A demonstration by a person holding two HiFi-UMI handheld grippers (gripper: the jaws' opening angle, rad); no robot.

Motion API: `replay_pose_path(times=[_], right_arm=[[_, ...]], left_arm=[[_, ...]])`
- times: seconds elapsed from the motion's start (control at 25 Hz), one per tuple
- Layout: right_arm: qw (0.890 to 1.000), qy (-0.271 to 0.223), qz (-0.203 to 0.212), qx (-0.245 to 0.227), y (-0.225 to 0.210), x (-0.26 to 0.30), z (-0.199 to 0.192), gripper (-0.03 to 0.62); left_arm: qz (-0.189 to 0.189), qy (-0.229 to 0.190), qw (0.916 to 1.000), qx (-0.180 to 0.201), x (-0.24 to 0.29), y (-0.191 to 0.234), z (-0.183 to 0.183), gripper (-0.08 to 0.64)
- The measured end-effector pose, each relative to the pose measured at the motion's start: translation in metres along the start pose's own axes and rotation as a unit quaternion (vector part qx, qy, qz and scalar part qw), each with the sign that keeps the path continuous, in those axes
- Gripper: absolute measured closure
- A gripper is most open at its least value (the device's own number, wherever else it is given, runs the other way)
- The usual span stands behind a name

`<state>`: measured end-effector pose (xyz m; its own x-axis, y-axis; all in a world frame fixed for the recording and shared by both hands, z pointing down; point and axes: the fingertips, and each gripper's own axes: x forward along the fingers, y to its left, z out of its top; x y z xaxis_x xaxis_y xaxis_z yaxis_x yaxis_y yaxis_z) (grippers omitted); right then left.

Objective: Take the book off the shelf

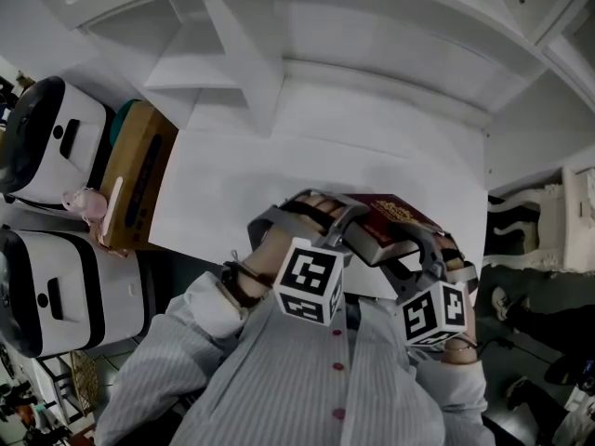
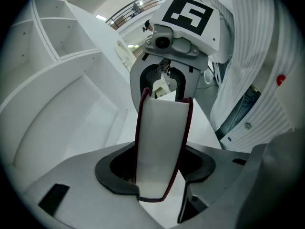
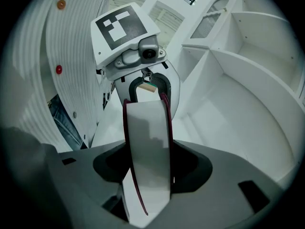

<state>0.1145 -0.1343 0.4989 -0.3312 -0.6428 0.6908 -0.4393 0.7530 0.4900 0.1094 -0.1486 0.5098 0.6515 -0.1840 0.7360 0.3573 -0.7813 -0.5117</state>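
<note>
The book [image 1: 394, 223] has a dark red cover and white page edges, and I hold it in the air just in front of my chest, off the white shelf unit [image 1: 279, 72]. My left gripper [image 1: 346, 235] is shut on its left end. My right gripper [image 1: 416, 247] is shut on the opposite end. In the left gripper view the book [image 2: 161, 142] stands on edge between the jaws of the left gripper [image 2: 159, 178], with the right gripper [image 2: 178, 42] facing it. The right gripper view shows the book [image 3: 148, 151] clamped in the right gripper [image 3: 150, 175].
The shelf's compartments [image 1: 214, 40] are empty and a white tabletop [image 1: 251, 179] lies below them. Two white appliances [image 1: 51, 137] [image 1: 56, 286], a brown box [image 1: 138, 175] and a small pink toy [image 1: 84, 203] stand at the left. Shoes [image 1: 513, 223] lie on the floor at the right.
</note>
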Motion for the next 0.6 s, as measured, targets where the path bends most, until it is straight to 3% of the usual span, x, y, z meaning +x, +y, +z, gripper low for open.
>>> replay_pose_path(times=[0.6], right_arm=[[0.999,0.007,0.038,0.027,0.012,0.027,0.000,0.364]], left_arm=[[-0.046,-0.004,0.9986,-0.026,0.012,-0.016,-0.027,0.314]])
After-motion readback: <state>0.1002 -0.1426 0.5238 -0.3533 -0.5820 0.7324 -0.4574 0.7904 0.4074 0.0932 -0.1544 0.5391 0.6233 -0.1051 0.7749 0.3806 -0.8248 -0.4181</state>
